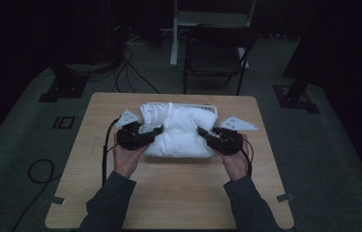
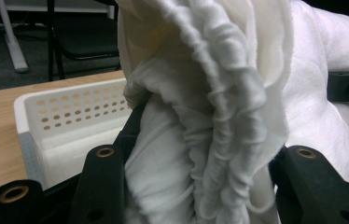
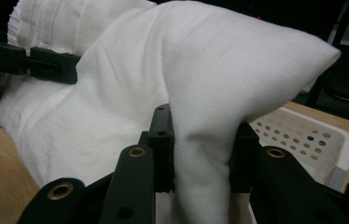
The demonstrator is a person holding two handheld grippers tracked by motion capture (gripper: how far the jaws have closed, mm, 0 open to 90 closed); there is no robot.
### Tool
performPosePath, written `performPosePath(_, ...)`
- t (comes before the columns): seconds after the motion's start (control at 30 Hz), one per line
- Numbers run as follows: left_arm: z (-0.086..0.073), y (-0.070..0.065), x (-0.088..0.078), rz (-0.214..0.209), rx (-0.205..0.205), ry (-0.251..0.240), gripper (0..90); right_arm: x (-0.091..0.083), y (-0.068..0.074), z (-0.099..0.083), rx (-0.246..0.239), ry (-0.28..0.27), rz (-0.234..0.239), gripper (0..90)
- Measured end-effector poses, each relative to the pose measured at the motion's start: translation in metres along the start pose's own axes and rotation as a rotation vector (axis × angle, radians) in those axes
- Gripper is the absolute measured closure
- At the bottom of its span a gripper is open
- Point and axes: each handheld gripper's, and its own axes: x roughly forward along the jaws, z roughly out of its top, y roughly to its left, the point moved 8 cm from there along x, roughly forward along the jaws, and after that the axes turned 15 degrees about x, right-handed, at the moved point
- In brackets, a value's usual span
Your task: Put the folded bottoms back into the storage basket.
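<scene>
A person at a wooden bench holds a bulky white cloth between two hand-held tools, over a white perforated basket at the far side of the benchtop. The left tool has its jaws closed on a thick gather of ruffled, elastic-looking hem at the cloth's left end; the left gripper view shows the folds bunched tight between the black jaws. The right tool is clamped hard on a plain fold at the right end, pinched into a narrow ridge between its jaws. The bundle appears to hang clear of the basket rather than rest in it, so the step in hand looks like carrying the cloth, either out of the basket or into it; which way cannot be told. The next move calls for both tools keeping level and together, so the slack does not snag the basket's rim.
</scene>
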Motion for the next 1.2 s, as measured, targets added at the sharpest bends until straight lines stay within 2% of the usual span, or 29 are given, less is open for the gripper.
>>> performPosePath(0.43, 0.008, 0.006, 0.013, 0.001, -0.017, 0.004, 52.0, 0.004, -0.011, 0.009, 0.027, -0.014, -0.015, 69.8)
performPosePath(0.57, 0.007, 0.011, 0.019, 0.008, -0.021, 0.017, 52.0, 0.010, -0.016, 0.009, 0.038, -0.008, -0.031, 69.9)
performPosePath(0.93, 0.000, 0.026, 0.034, 0.011, -0.074, 0.034, 52.0, 0.028, -0.023, 0.009, 0.050, 0.012, -0.062, 69.9)
performPosePath(1.2, 0.002, 0.031, 0.042, 0.028, -0.072, 0.044, 52.0, 0.036, -0.031, 0.012, 0.075, 0.013, -0.075, 69.9)
